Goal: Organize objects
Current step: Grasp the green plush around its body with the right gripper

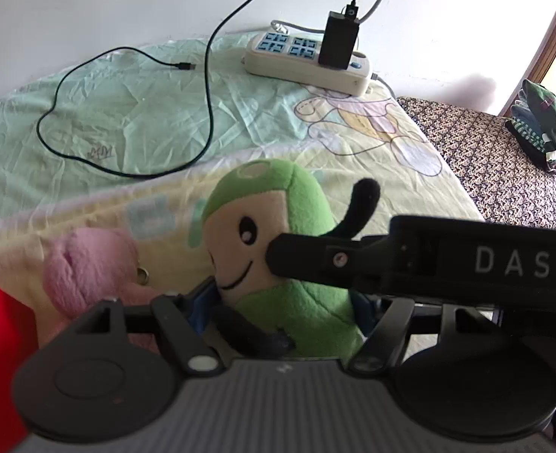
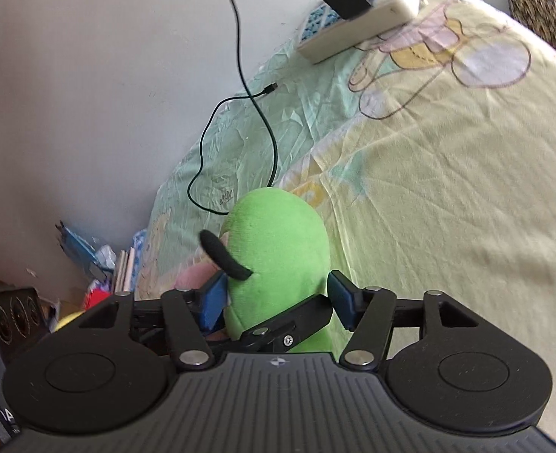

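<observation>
green plush toy with black antenna (image 2: 278,264) dead ahead at 12, long axis upright | right gripper (image 2: 278,302) jaws straddling it, can't tell if clamped | left gripper (image 1: 278,324) pinching its base, equally close

Your right gripper (image 2: 276,302) has the green plush (image 2: 278,241) between its blue pads (image 2: 214,302), both pressing its sides. A black finger (image 2: 297,319) from the other gripper crosses the plush's base. Beyond it, a black cable (image 2: 236,113) loops over the bedsheet (image 2: 447,188) toward a power strip (image 2: 364,26) by the wall.
</observation>
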